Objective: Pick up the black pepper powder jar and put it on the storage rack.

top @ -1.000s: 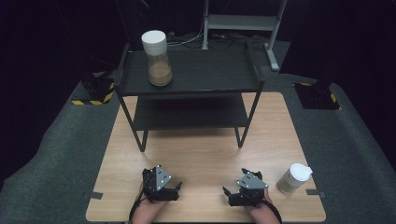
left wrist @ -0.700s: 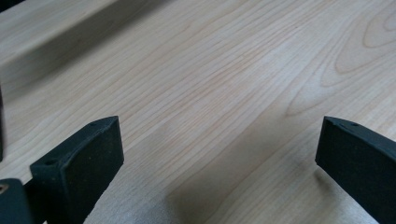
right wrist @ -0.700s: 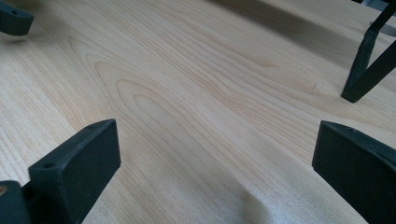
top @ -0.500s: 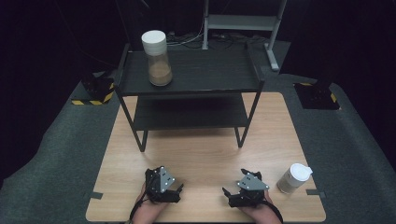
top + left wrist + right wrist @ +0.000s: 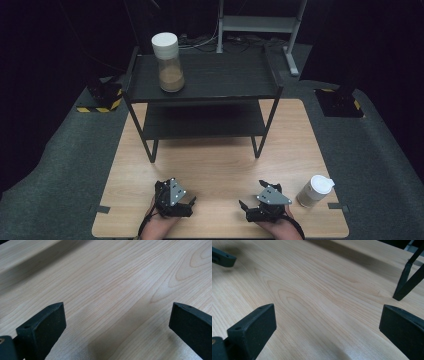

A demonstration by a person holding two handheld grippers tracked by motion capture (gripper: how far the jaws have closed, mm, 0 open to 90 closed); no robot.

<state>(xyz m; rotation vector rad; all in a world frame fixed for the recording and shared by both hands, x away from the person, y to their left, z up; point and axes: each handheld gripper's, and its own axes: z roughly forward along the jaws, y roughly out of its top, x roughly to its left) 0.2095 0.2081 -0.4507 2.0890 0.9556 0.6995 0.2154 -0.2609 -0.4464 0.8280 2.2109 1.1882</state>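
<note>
Both grippers rest low over the near part of the wooden table (image 5: 215, 155), each held by a hand. My left gripper (image 5: 176, 199) is at the front left. In its own view the jaws stand wide apart, and my left gripper (image 5: 117, 317) is open over bare wood. My right gripper (image 5: 262, 202) is at the front right, and my right gripper (image 5: 328, 317) is also open with nothing between the jaws. A jaw of the left gripper (image 5: 222, 257) shows at the top left of the right gripper view.
A white lidded paper cup (image 5: 315, 191) stands just right of the right gripper. A black two-tier rack (image 5: 205, 82) spans the table's far half, with a white-lidded jar of brown powder (image 5: 168, 62) on its top shelf. One rack leg (image 5: 405, 282) shows ahead of the right gripper.
The left gripper has drifted slightly toward the table's near edge. The right gripper, cup and jar have not moved.
</note>
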